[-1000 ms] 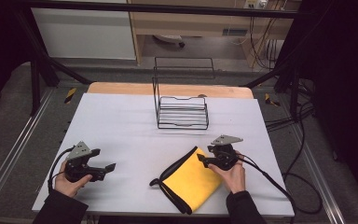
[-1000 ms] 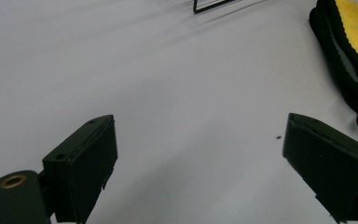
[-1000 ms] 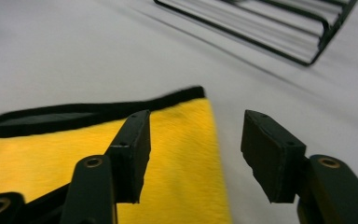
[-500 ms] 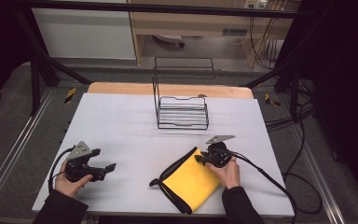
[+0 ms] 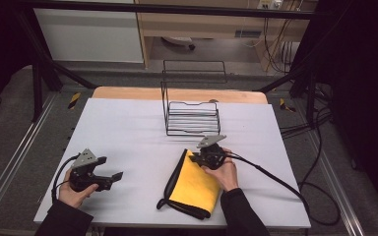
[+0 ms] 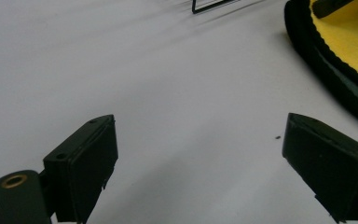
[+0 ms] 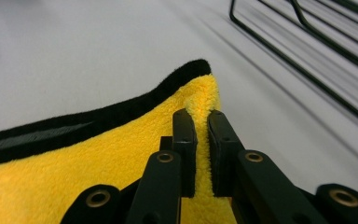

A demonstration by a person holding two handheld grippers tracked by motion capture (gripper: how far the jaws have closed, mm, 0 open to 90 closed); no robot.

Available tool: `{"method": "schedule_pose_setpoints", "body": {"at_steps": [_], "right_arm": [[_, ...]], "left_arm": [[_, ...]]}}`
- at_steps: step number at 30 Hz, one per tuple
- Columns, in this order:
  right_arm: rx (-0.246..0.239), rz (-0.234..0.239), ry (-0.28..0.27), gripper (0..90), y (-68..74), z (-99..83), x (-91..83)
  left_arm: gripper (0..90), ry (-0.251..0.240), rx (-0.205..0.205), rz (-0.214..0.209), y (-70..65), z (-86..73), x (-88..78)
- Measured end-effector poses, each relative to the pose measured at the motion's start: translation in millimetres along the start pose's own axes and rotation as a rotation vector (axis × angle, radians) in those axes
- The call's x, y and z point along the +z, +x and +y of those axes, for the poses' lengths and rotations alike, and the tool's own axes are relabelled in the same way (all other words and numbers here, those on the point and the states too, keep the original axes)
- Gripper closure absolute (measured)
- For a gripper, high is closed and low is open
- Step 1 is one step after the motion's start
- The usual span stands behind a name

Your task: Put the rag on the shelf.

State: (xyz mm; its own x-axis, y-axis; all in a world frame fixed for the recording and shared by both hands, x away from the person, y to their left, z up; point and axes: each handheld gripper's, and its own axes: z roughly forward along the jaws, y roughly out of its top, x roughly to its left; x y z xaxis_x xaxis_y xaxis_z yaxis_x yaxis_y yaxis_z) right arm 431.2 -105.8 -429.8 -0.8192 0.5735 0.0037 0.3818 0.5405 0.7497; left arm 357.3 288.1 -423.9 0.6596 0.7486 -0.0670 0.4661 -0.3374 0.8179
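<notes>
High view, cloth: the yellow cloth (image 5: 197, 186) with its black trim lies on the white table (image 5: 128, 128), near the front edge, right of centre.
High view, right gripper: the right gripper (image 5: 204, 156) sits on the cloth's far corner, hand behind it, cable trailing off to the right.
High view, left gripper: the left gripper (image 5: 112, 177) rests low at the front left, well apart from the cloth, jaws spread.
High view, rack: a black wire rack (image 5: 192, 115) stands beyond the cloth, towards the far edge.
Left gripper view, jaws: wide apart, nothing between them, bare table below; the cloth's black hem (image 6: 335, 70) curves in at the top right.
Right gripper view, jaws: they have just been closing and now pinch a fold of yellow fleece (image 7: 121, 163) near the corner, the pile bulging up between the pads.
Right gripper view, rack: wires (image 7: 307, 56) run across the upper right, apart from the cloth.
</notes>
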Motion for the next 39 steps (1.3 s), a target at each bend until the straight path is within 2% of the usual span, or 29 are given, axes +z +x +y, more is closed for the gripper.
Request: {"method": "schedule_pose_setpoints", "body": {"at_steps": [4,7,11,12,13,16,17,18,20,21,22,23,27,29,31,32,34,37,39], "right_arm": [[-0.016,0.002,0.037,81.2,-1.0,5.1,17.6],[-0.005,-0.030,0.003,67.7,-1.2,3.3,14.9],[0.043,-0.103,-0.085,44.7,-1.3,4.2,-14.4],[0.098,-0.133,-0.106,38.1,-3.4,-0.9,-32.6],[0.098,-0.133,-0.106,38.1,-3.4,-0.9,-32.6],[0.163,-0.146,-0.124,31.4,-1.6,-15.6,-56.6],[0.200,-0.142,-0.114,27.1,4.3,-26.6,-69.1],[0.200,-0.142,-0.114,27.1,4.3,-26.6,-69.1],[0.227,-0.122,-0.108,24.9,13.2,-38.0,-77.6],[0.247,-0.114,-0.082,23.1,23.7,-49.7,-82.6],[0.247,-0.114,-0.082,23.1,23.7,-49.7,-82.6],[0.247,-0.118,-0.055,22.1,29.2,-54.8,-83.7],[0.276,-0.095,-0.028,23.9,47.3,-74.3,-84.8],[0.285,-0.099,-0.012,25.6,53.8,-79.9,-86.4],[0.326,-0.071,-0.016,29.4,59.0,-87.4,-86.9],[0.337,-0.061,0.000,30.1,60.7,-90.4,-85.9],[0.330,-0.066,0.043,34.3,61.9,-93.7,-82.6],[0.362,-0.015,0.034,41.8,63.0,-94.1,-76.7],[0.379,-0.009,0.031,44.6,65.1,-94.5,-73.3]], "left_arm": [[10.3,0.001,0.008,0.000,-2.7,1.3,0.6],[10.3,0.009,0.000,-0.002,-8.0,3.7,2.3],[11.1,0.012,-0.013,-0.010,-22.2,11.2,6.0],[12.8,0.014,-0.015,-0.014,-26.8,13.7,7.7],[12.8,0.019,-0.017,-0.016,-31.9,16.6,10.0],[15.5,0.046,-0.019,-0.027,-50.2,26.6,20.8],[19.8,0.054,-0.021,-0.032,-58.0,29.6,25.7],[19.8,0.065,-0.013,-0.044,-66.1,32.3,30.7],[23.7,0.096,0.011,-0.067,-82.2,37.0,41.5],[27.3,0.110,0.019,-0.081,-90.3,38.6,47.2],[27.3,0.125,0.027,-0.092,-97.9,39.7,53.2],[30.7,0.139,0.032,-0.103,-104.7,40.5,59.3],[35.5,0.208,0.037,-0.142,-125.0,39.0,82.7],[39.7,0.238,0.035,-0.154,-130.5,36.7,90.9],[44.8,0.248,0.020,-0.173,-132.9,34.5,94.4],[47.3,0.247,0.007,-0.177,-133.5,33.7,94.7],[49.6,0.247,-0.012,-0.177,-134.5,32.0,95.0],[53.7,0.244,-0.042,-0.178,-136.8,29.1,95.1],[56.4,0.250,-0.054,-0.182,-137.6,29.6,95.1]]}}
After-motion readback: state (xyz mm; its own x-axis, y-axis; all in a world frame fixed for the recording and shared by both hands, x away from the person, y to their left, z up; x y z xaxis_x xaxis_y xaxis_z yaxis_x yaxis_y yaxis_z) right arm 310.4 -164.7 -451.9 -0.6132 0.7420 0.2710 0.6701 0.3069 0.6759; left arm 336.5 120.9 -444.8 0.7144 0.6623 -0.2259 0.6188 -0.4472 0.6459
